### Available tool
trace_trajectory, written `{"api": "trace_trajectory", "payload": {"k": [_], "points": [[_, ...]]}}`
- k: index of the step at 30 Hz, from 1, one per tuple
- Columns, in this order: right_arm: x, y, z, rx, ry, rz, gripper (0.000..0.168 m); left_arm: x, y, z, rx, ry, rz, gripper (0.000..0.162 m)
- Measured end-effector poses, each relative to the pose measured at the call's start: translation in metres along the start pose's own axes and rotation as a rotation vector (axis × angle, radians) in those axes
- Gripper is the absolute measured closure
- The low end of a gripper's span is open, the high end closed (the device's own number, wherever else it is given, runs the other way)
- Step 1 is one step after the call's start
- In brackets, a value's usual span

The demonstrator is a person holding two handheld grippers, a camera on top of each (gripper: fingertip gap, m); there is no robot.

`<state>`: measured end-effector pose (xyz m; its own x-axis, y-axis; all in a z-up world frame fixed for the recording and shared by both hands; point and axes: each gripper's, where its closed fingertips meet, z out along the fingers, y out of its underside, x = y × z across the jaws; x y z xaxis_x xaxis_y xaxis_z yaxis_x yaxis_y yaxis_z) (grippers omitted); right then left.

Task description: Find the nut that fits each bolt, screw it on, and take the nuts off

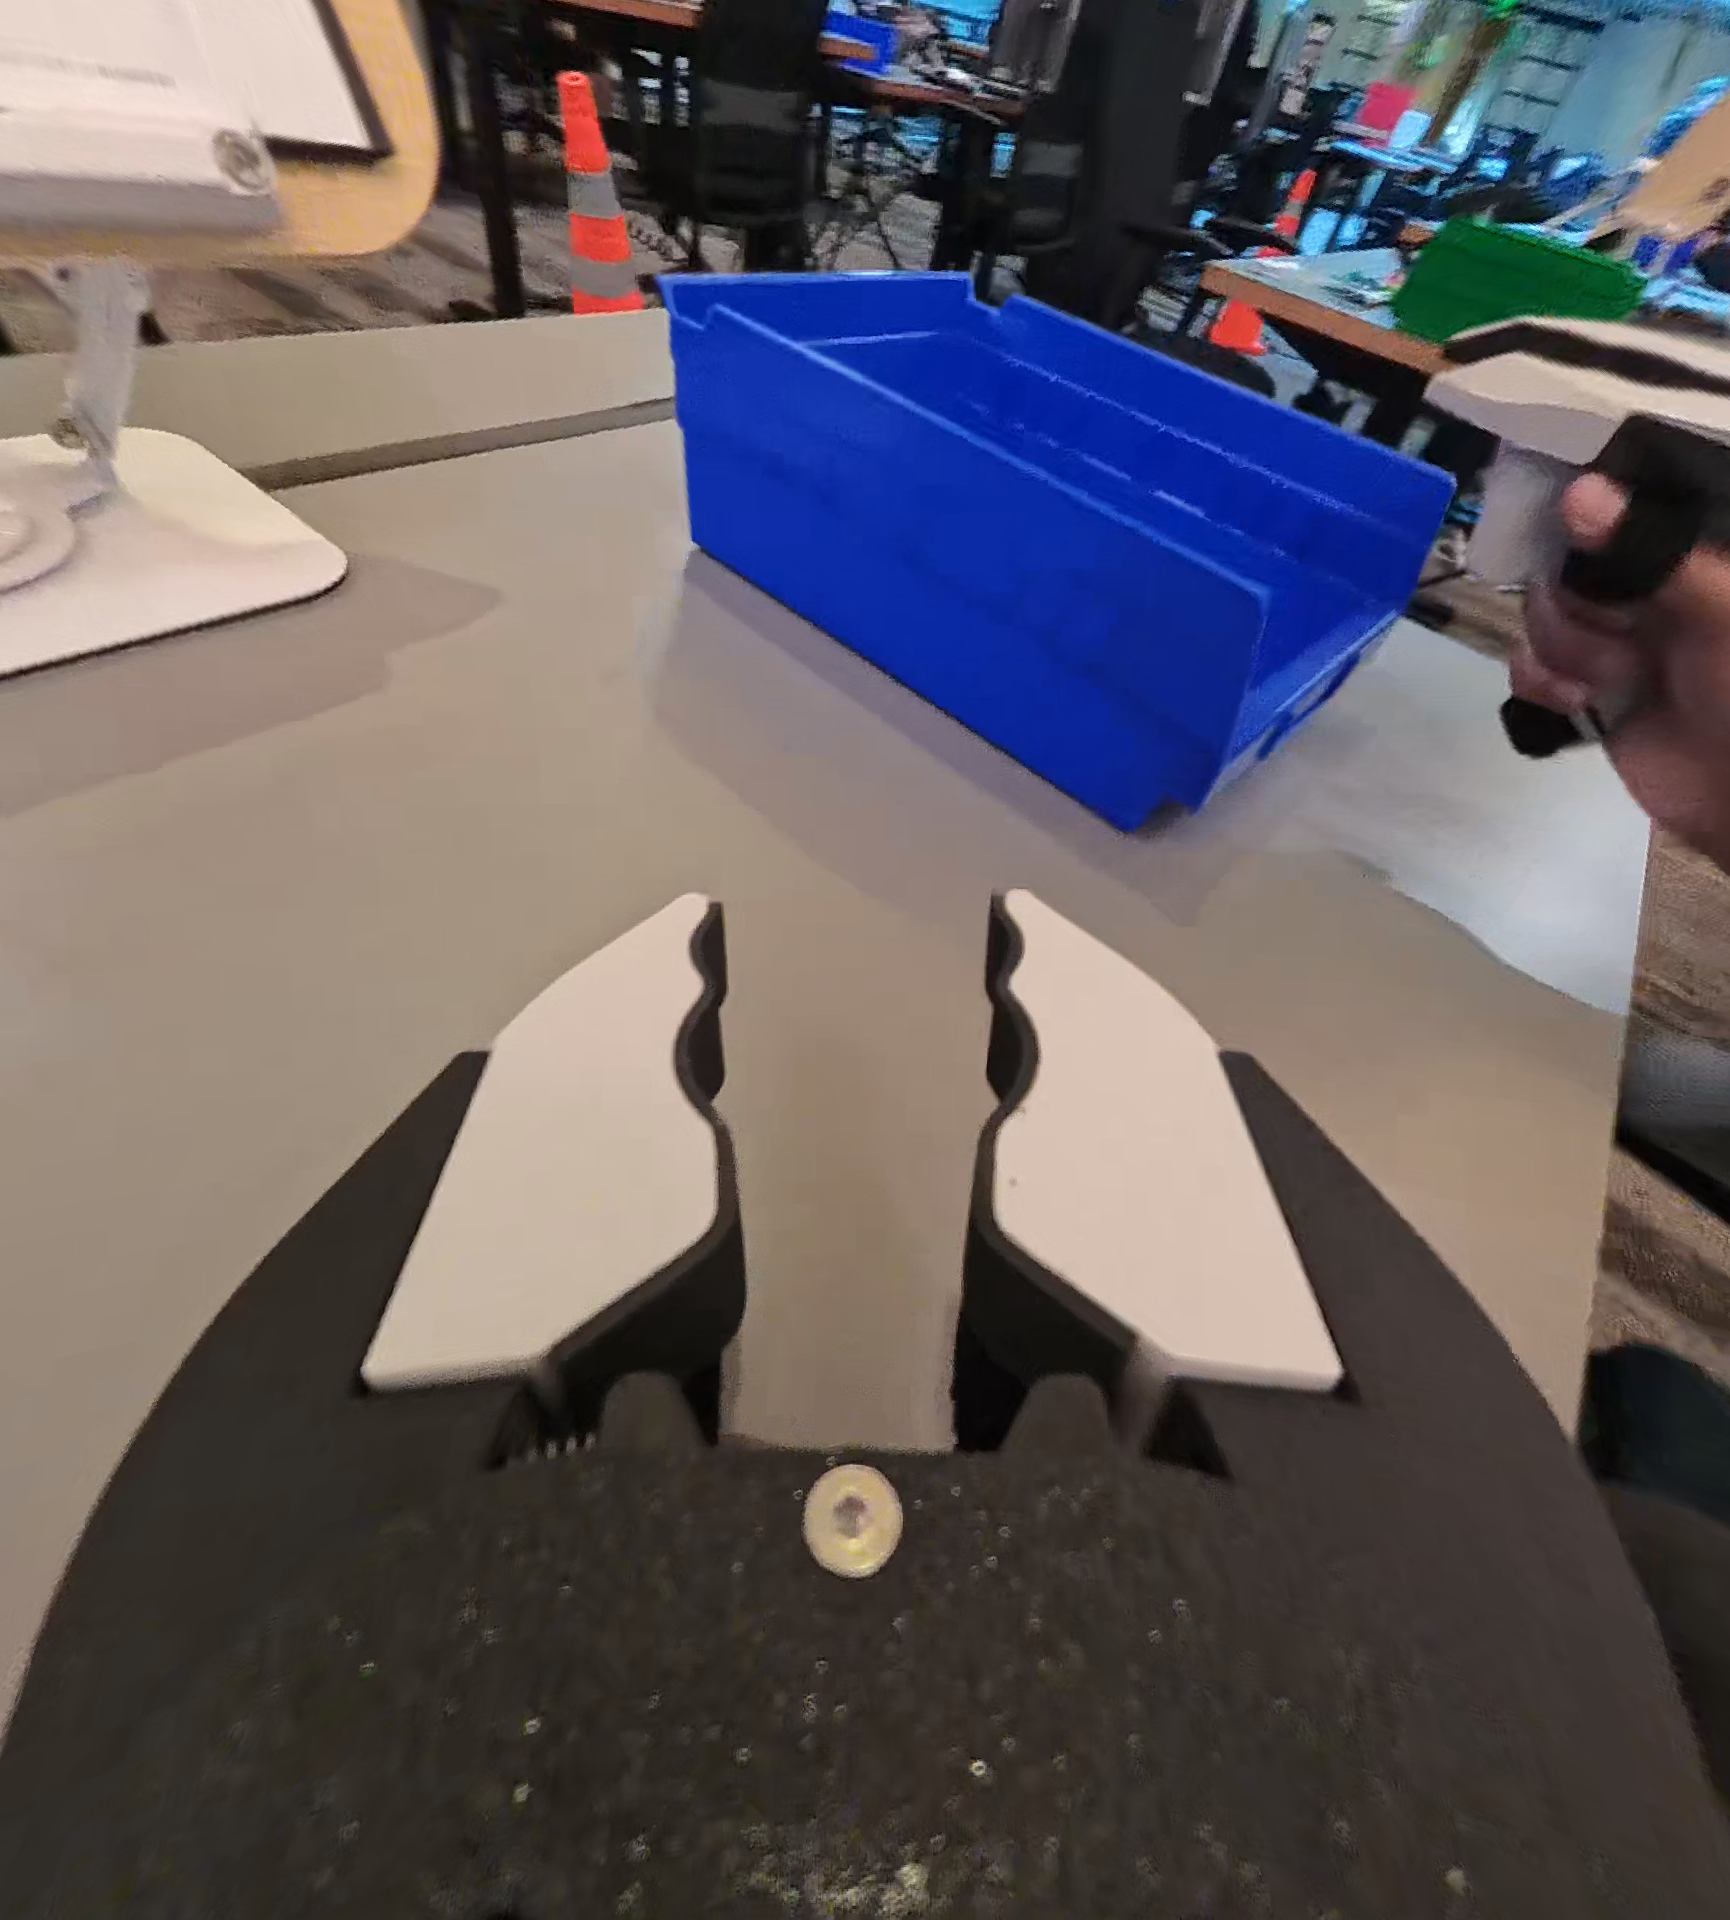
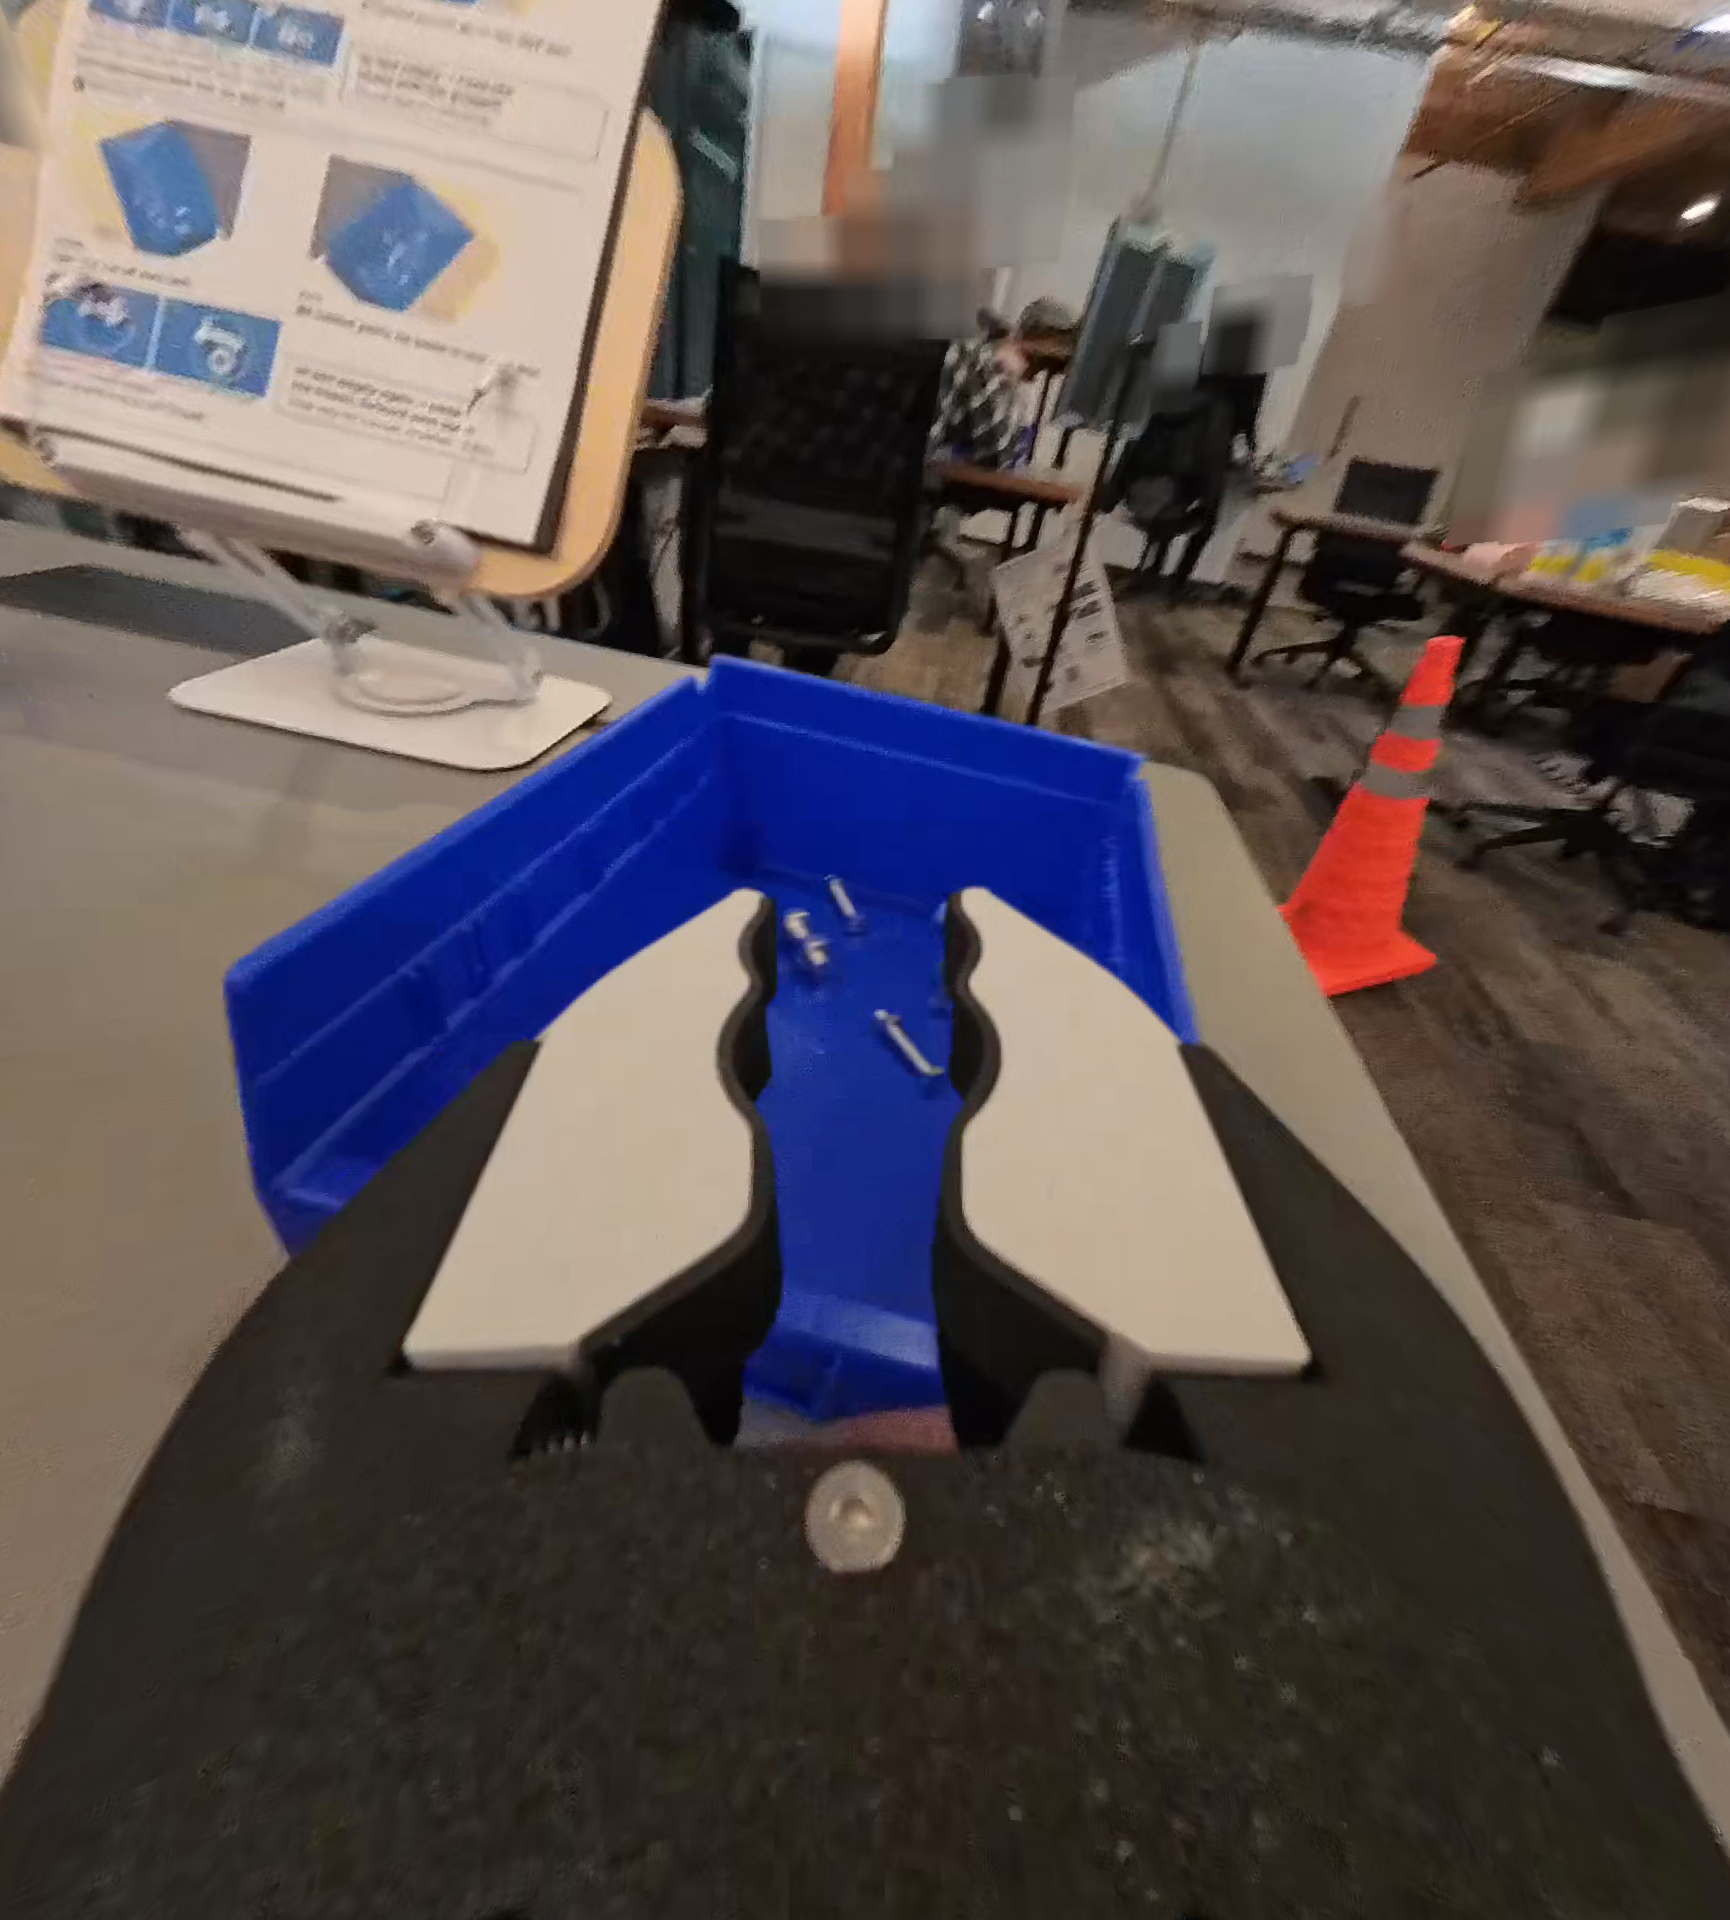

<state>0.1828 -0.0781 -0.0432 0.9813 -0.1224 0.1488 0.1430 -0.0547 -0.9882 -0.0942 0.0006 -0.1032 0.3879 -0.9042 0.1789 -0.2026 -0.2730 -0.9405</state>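
A blue plastic bin [image 1: 996, 540] stands on the grey table [image 1: 425, 831]. In the right wrist view the blue bin [image 2: 487, 935] holds several small silver bolts [image 2: 908, 1039] and nuts [image 2: 804, 935] on its floor. My right gripper [image 2: 856, 914] is open and empty, hovering above the bin's near end. My left gripper [image 1: 856, 914] is open and empty above bare table, short of the bin. The right gripper [image 1: 1609, 405], held by a hand, also shows at the right edge of the left wrist view.
A white stand [image 2: 393, 696] with an instruction sheet [image 2: 321, 239] on a wooden board sits at the table's far left; it also shows in the left wrist view [image 1: 113, 530]. An orange cone [image 2: 1380, 842] stands on the floor past the table's right edge. Desks and chairs fill the background. The grippers' ends are close to 30 cm from one another.
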Motion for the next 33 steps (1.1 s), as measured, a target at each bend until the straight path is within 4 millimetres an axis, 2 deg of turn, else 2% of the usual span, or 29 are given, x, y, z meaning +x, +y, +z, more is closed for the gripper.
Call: {"api": "trace_trajectory", "payload": {"k": [3, 5, 7, 9, 14, 17, 20, 23, 26, 30, 33], "points": [[0.032, -0.006, -0.026, 0.114, 0.185, 0.031, 0.139, 0.061, 0.009, 0.045, -0.112, 0.027, 0.026, 0.106], [0.047, 0.009, -0.028, 0.037, 0.245, 0.015, 0.137, 0.088, 0.011, 0.082, -0.155, -0.001, 0.049, 0.095], [0.051, 0.032, -0.02, -0.087, 0.236, 0.006, 0.133, 0.087, 0.003, 0.112, -0.127, -0.113, 0.021, 0.099], [0.048, 0.051, -0.014, -0.167, 0.194, 0.049, 0.132, 0.085, -0.006, 0.133, -0.076, -0.166, -0.064, 0.097], [0.047, 0.055, -0.006, -0.184, 0.193, 0.085, 0.14, 0.079, -0.004, 0.171, -0.101, -0.222, -0.131, 0.102], [0.057, 0.05, -0.01, -0.185, 0.279, 0.028, 0.135, 0.075, -0.006, 0.177, -0.088, -0.246, -0.155, 0.129], [0.064, 0.056, -0.014, -0.206, 0.318, 0.022, 0.135, 0.074, -0.008, 0.18, -0.103, -0.26, -0.176, 0.126], [0.058, 0.077, -0.003, -0.284, 0.262, 0.128, 0.13, 0.067, -0.01, 0.183, -0.117, -0.29, -0.2, 0.131], [0.051, 0.087, 0.007, -0.308, 0.239, 0.17, 0.131, 0.059, -0.013, 0.179, -0.132, -0.359, -0.186, 0.146], [0.029, 0.085, 0.013, -0.292, 0.199, 0.266, 0.132, 0.049, -0.012, 0.168, -0.154, -0.413, -0.174, 0.155], [0.012, 0.082, 0.006, -0.292, 0.208, 0.336, 0.15, 0.037, -0.008, 0.148, -0.169, -0.437, -0.167, 0.158]]}}
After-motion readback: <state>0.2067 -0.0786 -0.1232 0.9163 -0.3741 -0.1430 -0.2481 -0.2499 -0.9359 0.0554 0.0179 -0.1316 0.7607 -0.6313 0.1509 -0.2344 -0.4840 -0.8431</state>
